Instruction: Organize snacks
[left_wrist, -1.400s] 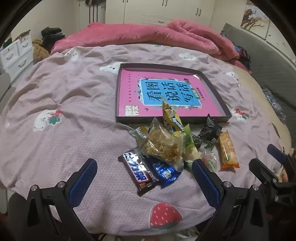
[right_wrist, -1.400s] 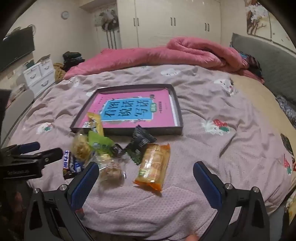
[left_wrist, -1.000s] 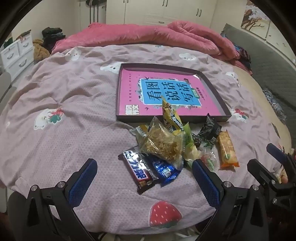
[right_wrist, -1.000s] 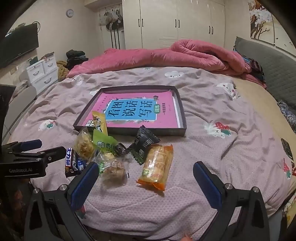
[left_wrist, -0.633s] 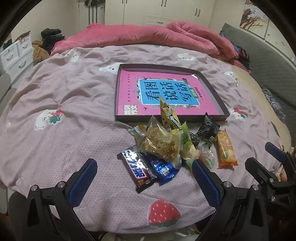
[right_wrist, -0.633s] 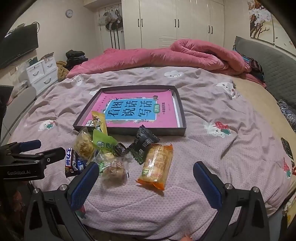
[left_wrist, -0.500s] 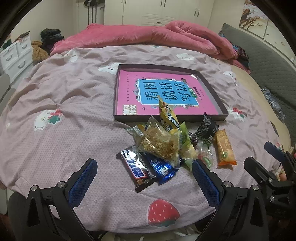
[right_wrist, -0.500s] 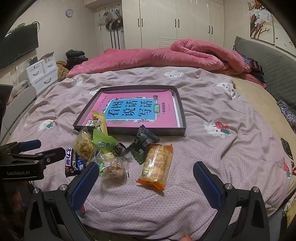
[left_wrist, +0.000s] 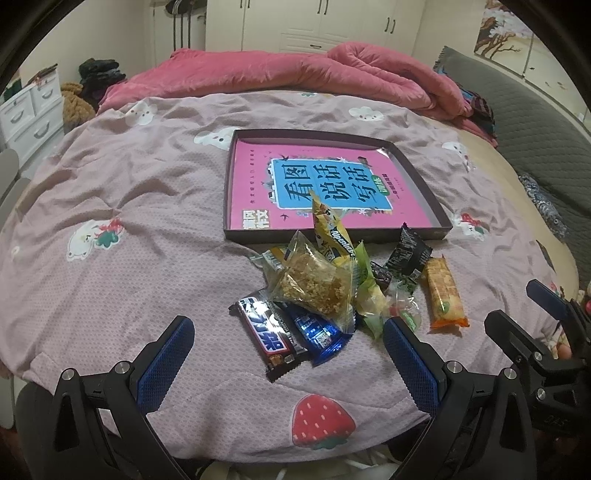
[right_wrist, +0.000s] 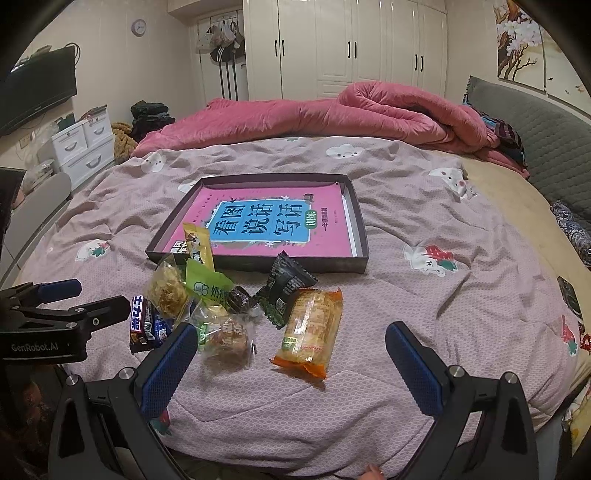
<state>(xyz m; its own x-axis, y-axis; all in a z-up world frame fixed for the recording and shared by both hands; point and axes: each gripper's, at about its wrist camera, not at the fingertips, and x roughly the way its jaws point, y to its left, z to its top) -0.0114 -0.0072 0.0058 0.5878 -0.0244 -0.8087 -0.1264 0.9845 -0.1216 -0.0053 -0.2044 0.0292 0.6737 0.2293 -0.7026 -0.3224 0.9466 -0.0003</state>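
- On the mauve patterned bedsheet (left_wrist: 129, 206), just in front of the shallow dark cardboard tray (left_wrist: 424, 177), lies the heap of wrapped snacks (left_wrist: 332, 288); none of them is inside the tray yet, so sorting looks barely begun.
- Nearest the left side of the heap sit a dark brown chocolate bar with white lettering (left_wrist: 271, 334) and a glossy blue foil bar (left_wrist: 317, 332), touching each other, with a clear bag of golden crumbly snack (left_wrist: 314, 280) lying partly over them.
- Behind that bag a yellow sachet (left_wrist: 330, 229) leans up against the tray's near wall; a light green packet (right_wrist: 207, 286) and a small black crinkled packet (right_wrist: 284, 286) sit in the middle.
- Lying apart on the right edge is an orange-ended pack of biscuits (right_wrist: 312, 336), and just beside it a clear-wrapped brown pastry (right_wrist: 227, 341).
- Inside the tray lies a pink book with a blue title panel (right_wrist: 273, 225), covering most of the floor.
- Left gripper (left_wrist: 288, 363) hangs above the chocolate bars, jaws spread wide and empty; right gripper (right_wrist: 291, 363) hangs over the biscuit pack, likewise released.
- Risks, as I judge them: the overlapping wrappers could make a pinch catch two packets at once, the slick foil could slip, the soft bed gives under pressure, and a clenched grip might crush the crumbly bag or the biscuits.
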